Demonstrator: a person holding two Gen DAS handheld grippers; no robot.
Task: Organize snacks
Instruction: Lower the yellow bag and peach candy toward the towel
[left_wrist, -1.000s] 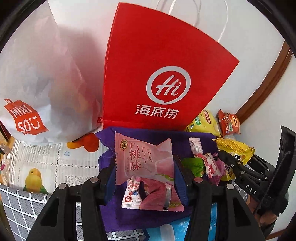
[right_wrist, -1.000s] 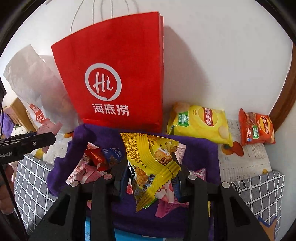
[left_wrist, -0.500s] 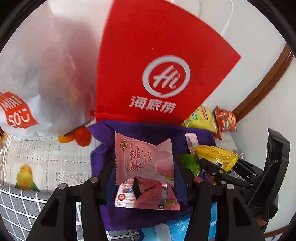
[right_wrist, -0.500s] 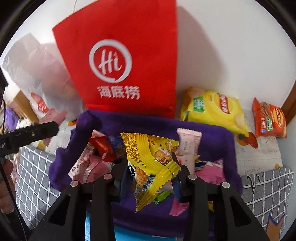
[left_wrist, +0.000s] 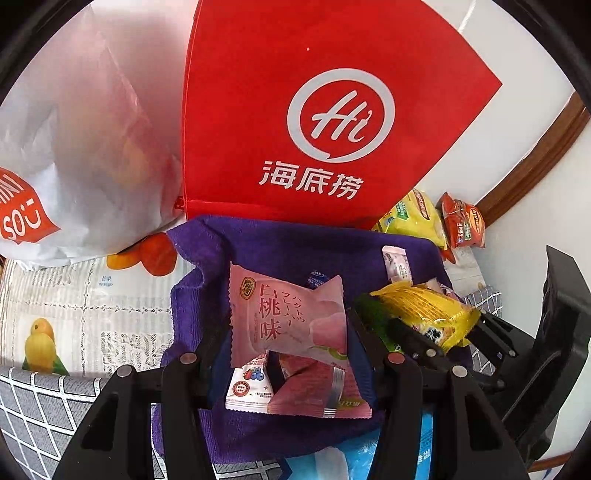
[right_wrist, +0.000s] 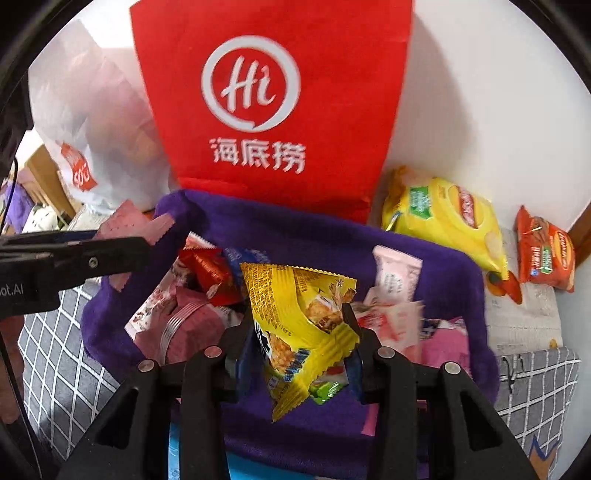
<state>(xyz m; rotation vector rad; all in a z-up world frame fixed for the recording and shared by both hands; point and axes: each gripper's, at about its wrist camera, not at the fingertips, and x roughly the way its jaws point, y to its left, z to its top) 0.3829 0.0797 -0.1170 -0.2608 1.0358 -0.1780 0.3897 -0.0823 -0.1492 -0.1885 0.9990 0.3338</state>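
A soft purple cloth bin (right_wrist: 288, 236) with fuzzy, slumping walls sits on the table, whose covering is a grey grid-patterned fabric (right_wrist: 55, 354) beside a fruit-printed sheet (left_wrist: 74, 306). Behind the bin stands a stiff red paper bag (left_wrist: 332, 110) with a white round logo, and left of it a crinkled white plastic bag (left_wrist: 85, 147). The left hand-held gripper (left_wrist: 288, 332) points forward over the bin, its blue-padded fingers (left_wrist: 218, 354) pressed against both sides of a glossy pink peach-flavour packet (left_wrist: 284, 321) with zigzag edges, which hangs above other pink wrappers (left_wrist: 314, 391) lying in the bin. The right hand-held gripper (right_wrist: 299, 332) reaches in level from the near side and is clamped on a crumpled yellow foil packet (right_wrist: 299, 314), held pinched at its middle above the bin's contents. Inside the bin lie a red wrapper (right_wrist: 210, 269) and a pale pink sachet (right_wrist: 395, 277) leaning on the far wall. To the right, on the table by the wall, rest a puffy yellow crisp bag (right_wrist: 443, 218) and a smaller orange crisp bag (right_wrist: 546, 254).
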